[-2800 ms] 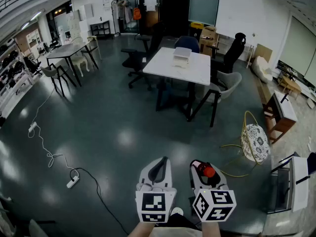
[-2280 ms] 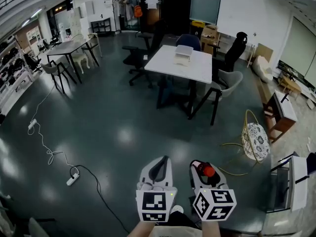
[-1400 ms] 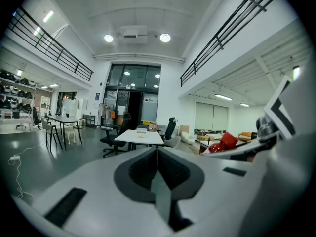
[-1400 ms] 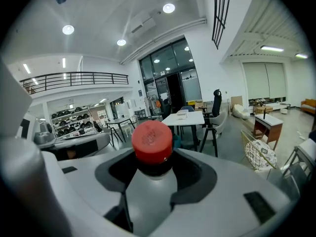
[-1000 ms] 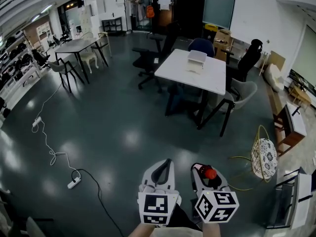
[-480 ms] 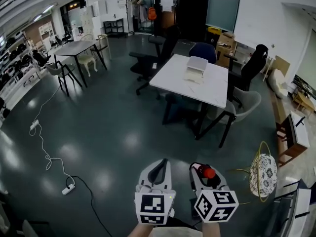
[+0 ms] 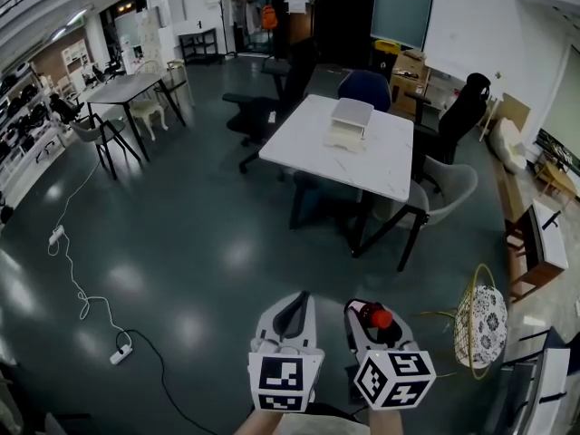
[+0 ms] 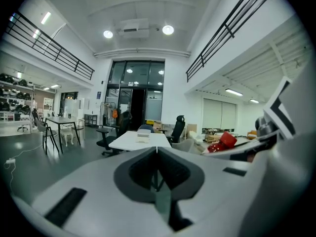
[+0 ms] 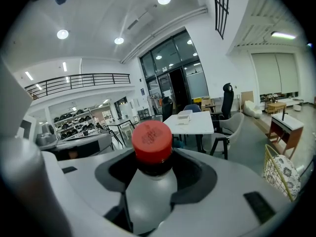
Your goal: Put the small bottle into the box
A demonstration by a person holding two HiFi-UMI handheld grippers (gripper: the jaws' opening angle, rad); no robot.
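My right gripper [image 7: 372,312] is shut on a small pale bottle [image 9: 150,189] with a red cap [image 7: 379,316]; the cap stands up between the jaws in the right gripper view. Beside it, my left gripper [image 7: 292,304] is shut with nothing in it, its jaws meeting at a thin seam [image 8: 157,151]. Both are held low at the bottom of the head view, above the dark floor. A white box [image 7: 349,116] sits on a white table [image 7: 385,166] several steps ahead; the box [image 9: 184,115] also shows small in the right gripper view, and the box [image 8: 143,135] in the left gripper view.
Chairs ring the white table: a black office chair [image 7: 249,116], a blue one [image 7: 367,87], a grey one [image 7: 444,184]. A power strip with its cable [image 7: 118,356] lies on the floor at left. A yellow wire basket with a patterned cushion [image 7: 478,320] stands at right.
The white table and box have come nearer and shifted slightly left in the head view. Both grippers hold the same pose, the bottle still in the right one.
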